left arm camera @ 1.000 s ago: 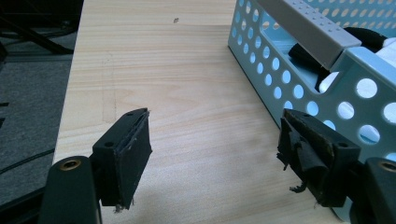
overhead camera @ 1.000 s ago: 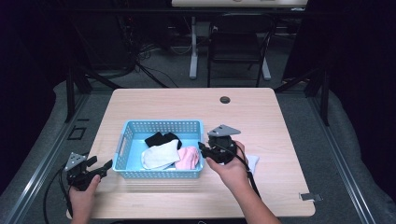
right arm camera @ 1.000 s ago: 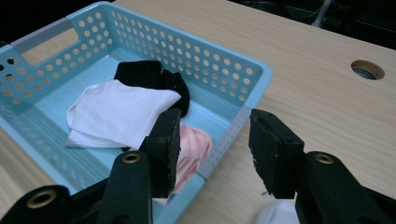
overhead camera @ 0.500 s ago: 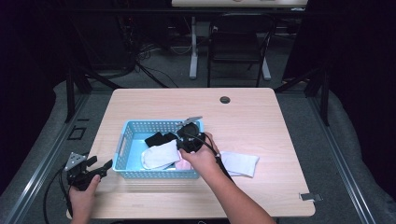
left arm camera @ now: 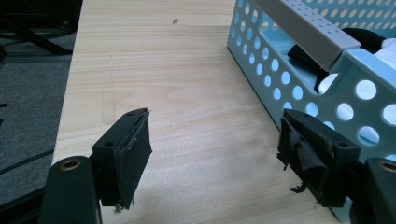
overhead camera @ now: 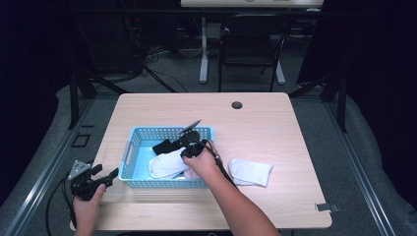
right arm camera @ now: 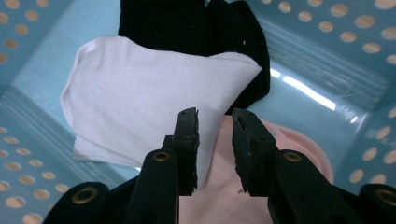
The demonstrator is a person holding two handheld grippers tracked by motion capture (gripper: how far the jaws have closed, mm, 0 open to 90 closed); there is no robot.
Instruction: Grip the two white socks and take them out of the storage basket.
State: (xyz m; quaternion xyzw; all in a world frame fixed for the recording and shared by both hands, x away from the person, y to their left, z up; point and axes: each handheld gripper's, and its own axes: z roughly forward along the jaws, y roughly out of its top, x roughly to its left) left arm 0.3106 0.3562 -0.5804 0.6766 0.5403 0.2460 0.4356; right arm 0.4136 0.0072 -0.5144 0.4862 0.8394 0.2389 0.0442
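A light blue perforated basket (overhead camera: 167, 130) sits left of the table's middle. It holds a white sock (overhead camera: 167, 164), a black sock (overhead camera: 164, 146) and a pink sock (right arm camera: 289, 144). My right gripper (overhead camera: 184, 151) reaches down into the basket (right arm camera: 327, 56). Its jaws have just been closing and now stand a narrow gap apart (right arm camera: 215, 116) over the edge of the white sock (right arm camera: 140, 107) where it lies on the pink one, with no cloth pinched. The black sock (right arm camera: 196, 28) lies beyond. My left gripper (overhead camera: 105, 173) stands open at the front left, its jaws (left arm camera: 215, 119) empty beside the basket's wall (left arm camera: 299, 60).
Another white sock (overhead camera: 251, 172) lies flat on the wooden table, right of the basket. A dark round grommet (overhead camera: 237, 105) sits near the far edge. A strip of tape (overhead camera: 324, 207) marks the front right corner. Chair and desk legs stand beyond the table.
My right hand has moved left from the basket's right end and lowered into the basket, jaws narrowing. The white sock on the table is now uncovered. The left gripper kept still.
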